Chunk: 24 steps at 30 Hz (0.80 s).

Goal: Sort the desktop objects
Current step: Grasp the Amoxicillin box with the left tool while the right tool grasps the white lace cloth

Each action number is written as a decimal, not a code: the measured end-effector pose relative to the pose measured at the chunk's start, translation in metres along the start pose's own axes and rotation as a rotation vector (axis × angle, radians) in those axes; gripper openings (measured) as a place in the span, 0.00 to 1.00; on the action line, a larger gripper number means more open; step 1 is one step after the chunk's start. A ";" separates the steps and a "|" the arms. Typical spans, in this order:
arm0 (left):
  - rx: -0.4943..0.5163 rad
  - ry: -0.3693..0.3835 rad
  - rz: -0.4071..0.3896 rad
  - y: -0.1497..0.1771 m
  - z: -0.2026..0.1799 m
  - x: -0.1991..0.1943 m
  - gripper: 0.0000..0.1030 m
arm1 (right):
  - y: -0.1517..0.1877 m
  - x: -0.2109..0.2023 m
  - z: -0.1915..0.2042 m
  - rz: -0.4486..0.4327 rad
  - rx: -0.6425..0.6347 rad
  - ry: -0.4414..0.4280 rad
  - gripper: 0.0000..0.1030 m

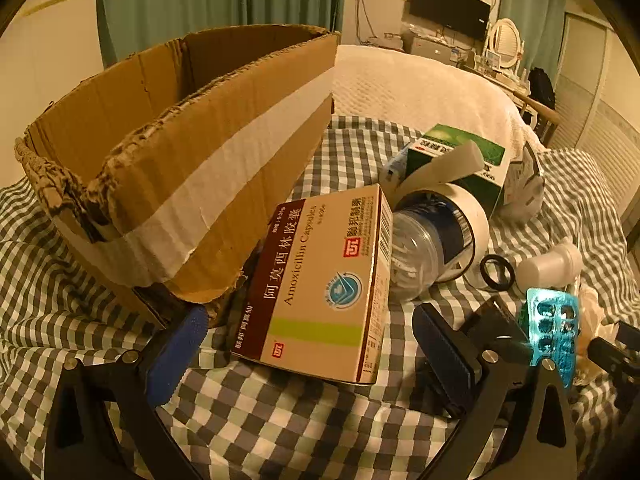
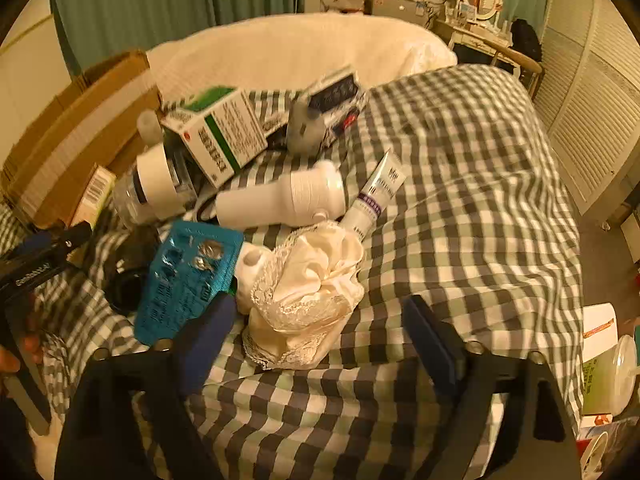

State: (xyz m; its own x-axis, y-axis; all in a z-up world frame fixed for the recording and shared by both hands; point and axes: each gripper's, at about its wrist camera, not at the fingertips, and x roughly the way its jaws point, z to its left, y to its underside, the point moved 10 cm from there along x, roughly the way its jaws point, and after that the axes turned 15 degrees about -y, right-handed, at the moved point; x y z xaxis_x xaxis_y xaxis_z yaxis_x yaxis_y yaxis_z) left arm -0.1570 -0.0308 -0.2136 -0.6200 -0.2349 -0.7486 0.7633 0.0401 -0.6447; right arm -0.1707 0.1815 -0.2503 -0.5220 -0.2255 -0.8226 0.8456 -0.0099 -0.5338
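Sorting appears barely begun. The cardboard box stands at the far left on the checked cloth; what shows of its interior in the left wrist view holds nothing, though its floor is hidden.

Items still loose, all clustered right of the box:
- Amoxicillin carton, leaning against the box's near wall.
- Clear bottle, lying on its side, touching the carton.
- Green-and-white carton, resting on the pile behind the bottle.
- White bottle and tube, lying side by side.
- Teal blister pack, beside the lace cloth.
- Black ring, near the bottle's cap end.

Left gripper: jaws fully wide, straddling the near end of the Amoxicillin carton, pads not pressing it. Right gripper: jaws wide, empty, hovering at the lace cloth.

Obstructions: the items overlap, so lifting one may disturb its neighbours. The carton's contact with the box wall leaves the left pad little clearance.
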 end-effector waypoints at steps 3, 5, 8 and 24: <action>-0.006 0.010 0.000 0.000 0.000 -0.001 1.00 | 0.004 0.011 0.003 0.036 -0.017 -0.004 0.58; -0.015 0.058 0.015 0.001 -0.004 -0.001 1.00 | 0.007 0.016 0.005 0.050 -0.027 -0.006 0.36; -0.028 0.081 0.050 0.003 -0.004 0.005 1.00 | 0.009 0.016 0.010 0.054 -0.048 -0.027 0.31; -0.105 0.175 0.056 0.003 0.002 0.010 0.86 | 0.011 0.014 0.013 0.042 -0.056 -0.040 0.31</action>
State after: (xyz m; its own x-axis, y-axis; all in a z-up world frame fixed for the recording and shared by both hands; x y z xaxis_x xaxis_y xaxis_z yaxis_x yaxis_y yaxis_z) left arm -0.1603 -0.0351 -0.2222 -0.6064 -0.0571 -0.7931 0.7800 0.1511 -0.6073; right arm -0.1671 0.1659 -0.2647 -0.4805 -0.2633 -0.8366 0.8584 0.0545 -0.5101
